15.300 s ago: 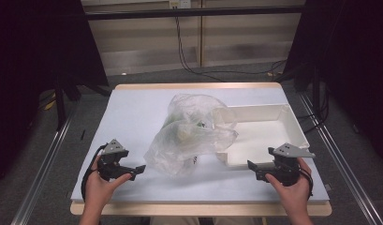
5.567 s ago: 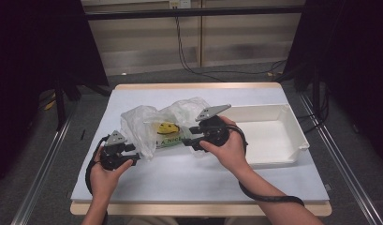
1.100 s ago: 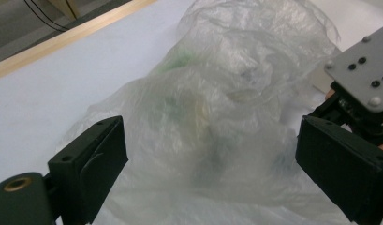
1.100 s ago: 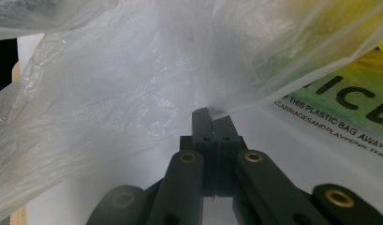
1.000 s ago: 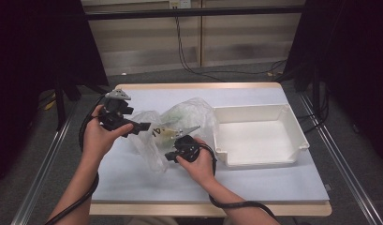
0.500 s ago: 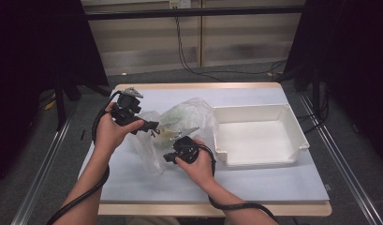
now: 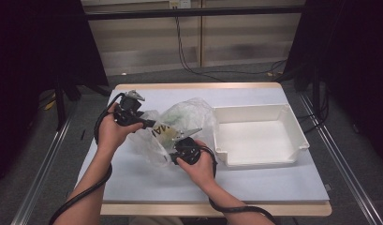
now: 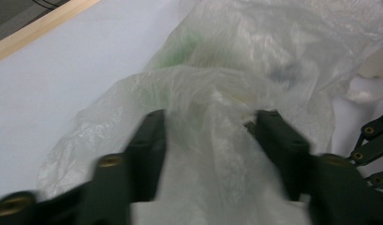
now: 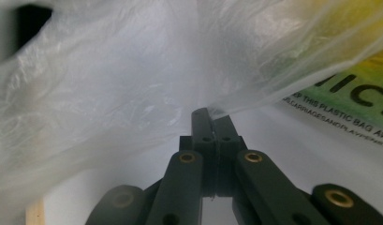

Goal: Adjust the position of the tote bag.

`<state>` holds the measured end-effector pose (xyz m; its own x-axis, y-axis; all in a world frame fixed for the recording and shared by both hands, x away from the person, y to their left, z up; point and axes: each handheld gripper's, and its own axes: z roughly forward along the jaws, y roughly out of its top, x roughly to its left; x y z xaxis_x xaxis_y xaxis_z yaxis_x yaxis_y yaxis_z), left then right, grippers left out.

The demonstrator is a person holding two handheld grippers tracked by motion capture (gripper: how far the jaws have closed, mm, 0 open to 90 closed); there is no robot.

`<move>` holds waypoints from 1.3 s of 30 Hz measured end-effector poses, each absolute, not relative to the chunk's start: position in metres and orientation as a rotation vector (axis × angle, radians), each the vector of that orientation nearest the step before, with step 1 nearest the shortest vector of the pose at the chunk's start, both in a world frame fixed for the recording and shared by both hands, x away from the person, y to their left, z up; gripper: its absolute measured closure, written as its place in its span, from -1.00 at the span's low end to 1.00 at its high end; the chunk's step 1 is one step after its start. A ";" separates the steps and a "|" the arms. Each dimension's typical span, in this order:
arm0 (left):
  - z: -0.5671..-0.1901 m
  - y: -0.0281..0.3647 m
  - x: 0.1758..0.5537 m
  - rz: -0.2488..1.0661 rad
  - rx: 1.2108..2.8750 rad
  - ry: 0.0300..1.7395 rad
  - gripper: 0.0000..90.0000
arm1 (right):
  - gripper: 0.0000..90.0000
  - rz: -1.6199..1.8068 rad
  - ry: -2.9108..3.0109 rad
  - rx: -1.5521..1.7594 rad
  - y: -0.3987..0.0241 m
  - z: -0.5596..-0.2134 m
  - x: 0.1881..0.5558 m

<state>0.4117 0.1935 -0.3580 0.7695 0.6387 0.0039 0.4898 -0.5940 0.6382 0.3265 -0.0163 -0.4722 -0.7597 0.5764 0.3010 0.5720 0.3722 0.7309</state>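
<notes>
1. Clear plastic bag (image 7: 177,126) lies crumpled mid-table, just left of the white bin (image 7: 259,140). Both tools are on it.
2. Right gripper (image 9: 211,115) is clamped tight on a thin pinch of film at the bag's near edge; the jaws meet with almost nothing between them.
3. Left gripper (image 8: 210,129) has just been closing, with a bunched fold of bag between its jaws. The pads sit against the bulge on both sides; it looks like a loose bite, not a firm one.
4. Risk: the film is thin and slick, so the left hold could slide off if the hands pull apart before the jaws finish squeezing.
5. Risk: the right pinch is tiny. A hard tug may stretch or tear the film there, or the edge may slip out.
6. Risk: both tools may hold the same layer, so the mouth would not open. Can't tell layers from here.
7. Risk: contents could shift or spill toward the table (image 7: 133,183) if the bag tips; something yellow-green shows through the film, shape unclear.
8. Materials: the bag is translucent, wrinkled and floppy, with green print and a black warning text. The bin is rigid matte plastic, rectangular, with a rolled rim. The table has a smooth pale mat with a wood edge.
</notes>
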 end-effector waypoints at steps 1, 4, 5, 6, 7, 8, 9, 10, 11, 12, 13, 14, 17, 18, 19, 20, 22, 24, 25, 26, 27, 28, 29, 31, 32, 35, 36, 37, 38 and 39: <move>-0.357 0.195 0.413 0.304 2.334 0.833 0.32 | 1.00 1.385 2.596 1.094 -0.016 -0.473 0.325; -0.357 0.197 0.417 0.306 2.328 0.844 0.54 | 1.00 1.384 2.609 1.081 -0.014 -0.476 0.323; -0.356 0.199 0.419 0.318 2.324 0.847 0.56 | 1.00 1.377 2.619 1.080 -0.014 -0.476 0.321; -0.356 0.201 0.421 0.320 2.318 0.860 0.57 | 1.00 1.378 2.623 1.072 -0.013 -0.478 0.320; -0.355 0.203 0.423 0.312 2.316 0.860 0.67 | 1.00 1.373 2.635 1.071 -0.012 -0.480 0.316; -0.355 0.205 0.426 0.308 2.316 0.849 0.67 | 1.00 1.373 2.635 1.071 -0.012 -0.480 0.316; -0.356 0.207 0.428 0.323 2.311 0.853 0.68 | 1.00 1.372 2.641 1.060 -0.011 -0.482 0.315; -0.356 0.208 0.432 0.302 2.317 0.848 0.71 | 1.00 1.366 2.649 1.058 -0.010 -0.483 0.313; -0.357 0.209 0.433 0.303 2.312 0.853 0.74 | 1.00 1.355 2.661 1.053 -0.009 -0.486 0.310; -0.358 0.210 0.436 0.302 2.327 0.851 0.74 | 1.00 1.352 2.673 1.048 -0.007 -0.489 0.308; -0.359 0.210 0.438 0.300 2.324 0.853 0.74 | 1.00 1.352 2.673 1.048 -0.007 -0.489 0.308; -0.360 0.211 0.441 0.308 2.326 0.846 0.76 | 1.00 1.357 2.666 1.039 -0.006 -0.490 0.306; -0.364 0.212 0.448 0.310 2.325 0.849 0.77 | 1.00 1.365 2.669 1.048 -0.006 -0.490 0.305; -0.364 0.213 0.450 0.312 2.325 0.853 0.77 | 1.00 1.362 2.670 1.051 -0.006 -0.490 0.305; -0.365 0.214 0.452 0.321 2.322 0.856 0.78 | 1.00 1.360 2.672 1.055 -0.007 -0.490 0.304; -0.366 0.215 0.454 0.324 2.319 0.849 0.78 | 1.00 1.355 2.676 1.051 -0.007 -0.490 0.303; -0.367 0.215 0.457 0.336 2.308 0.865 0.78 | 1.00 1.357 2.675 1.045 -0.007 -0.490 0.301; -0.368 0.215 0.461 0.340 2.310 0.858 0.78 | 1.00 1.353 2.674 1.028 -0.008 -0.490 0.299; -0.369 0.215 0.462 0.351 2.310 0.857 0.78 | 1.00 1.354 2.674 1.036 -0.008 -0.490 0.298; -0.368 0.216 0.463 0.355 2.322 0.844 0.78 | 1.00 1.360 2.675 1.031 -0.009 -0.490 0.297; -0.369 0.216 0.464 0.358 2.307 0.860 0.79 | 1.00 1.362 2.674 1.030 -0.009 -0.490 0.296; -0.369 0.217 0.466 0.349 2.318 0.860 0.80 | 1.00 1.354 2.672 1.027 -0.010 -0.490 0.295; -0.369 0.217 0.466 0.343 2.313 0.869 0.80 | 1.00 1.347 2.673 1.019 -0.012 -0.489 0.294; -0.370 0.218 0.467 0.358 2.305 0.874 0.80 | 1.00 1.335 2.662 1.008 -0.015 -0.486 0.292; -0.370 0.218 0.468 0.353 2.303 0.878 0.80 | 1.00 1.346 2.656 1.007 -0.017 -0.485 0.291; -0.370 0.219 0.468 0.366 2.301 0.899 0.80 | 1.00 1.352 2.653 1.001 -0.021 -0.482 0.291; -0.370 0.220 0.469 0.350 2.306 0.898 0.80 | 1.00 1.340 2.657 1.004 -0.022 -0.481 0.290; -0.371 0.219 0.468 0.350 2.293 0.904 0.80 | 1.00 1.338 2.659 1.004 -0.023 -0.481 0.290; -0.371 0.219 0.468 0.339 2.302 0.895 0.80 | 1.00 1.340 2.656 1.000 -0.024 -0.481 0.290; -0.371 0.218 0.468 0.333 2.310 0.888 0.80 | 0.95 1.339 2.651 1.005 -0.025 -0.481 0.289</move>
